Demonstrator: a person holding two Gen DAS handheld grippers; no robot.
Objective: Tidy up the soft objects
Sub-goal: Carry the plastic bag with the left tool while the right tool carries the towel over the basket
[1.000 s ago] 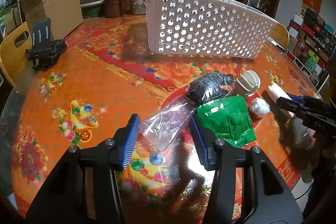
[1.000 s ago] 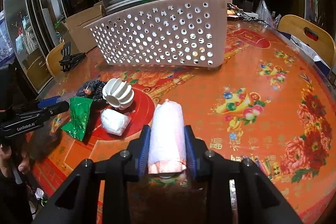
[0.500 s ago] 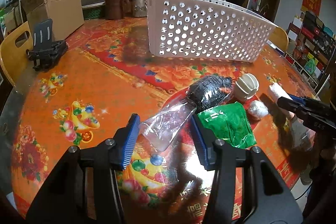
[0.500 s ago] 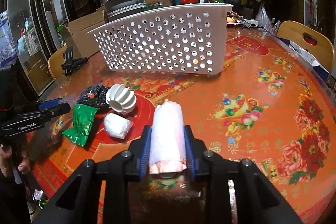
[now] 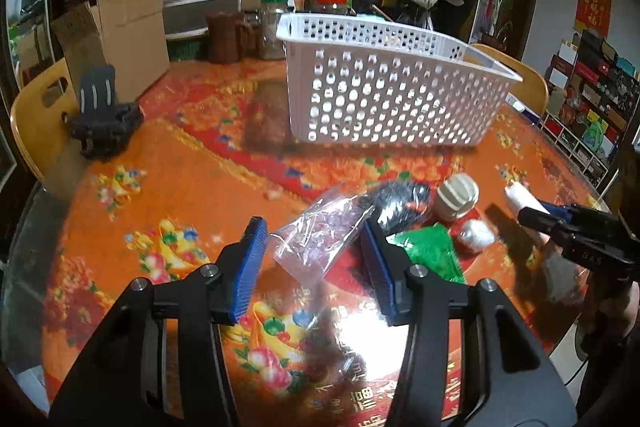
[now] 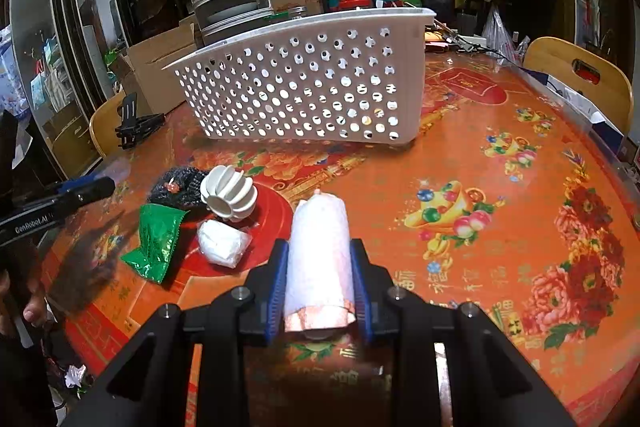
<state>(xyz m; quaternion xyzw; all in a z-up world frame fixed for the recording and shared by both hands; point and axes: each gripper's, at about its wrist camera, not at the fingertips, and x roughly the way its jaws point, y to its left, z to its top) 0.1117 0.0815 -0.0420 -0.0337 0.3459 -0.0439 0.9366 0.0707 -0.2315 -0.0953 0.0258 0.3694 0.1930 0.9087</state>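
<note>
- Pink-white roll [image 6: 319, 255] sits low in the centre of the right wrist frame, clenched between the right claw [image 6: 319, 283] pads.
- Left claw [image 5: 314, 263] gapes wide around a clear plastic bag [image 5: 318, 241], seemingly without touching it (view blurred).
- White basket [image 6: 308, 91] stands upper centre on the orange desk [image 6: 500, 195].
- Green packet [image 6: 158, 239], white bundle [image 6: 222, 243], ribbed white ball [image 6: 230, 193] and dark knit piece [image 6: 178, 183] lie at centre left.

Open tablecloth [image 6: 500, 187] right of the basket [image 6: 312, 87]; packets [image 6: 160, 243] crowd its left.

Dim indoor light; overhead glare on glossy tablecloth [image 5: 352, 335]; slight motion blur; fisheye bending, dark vignetted corners.
</note>
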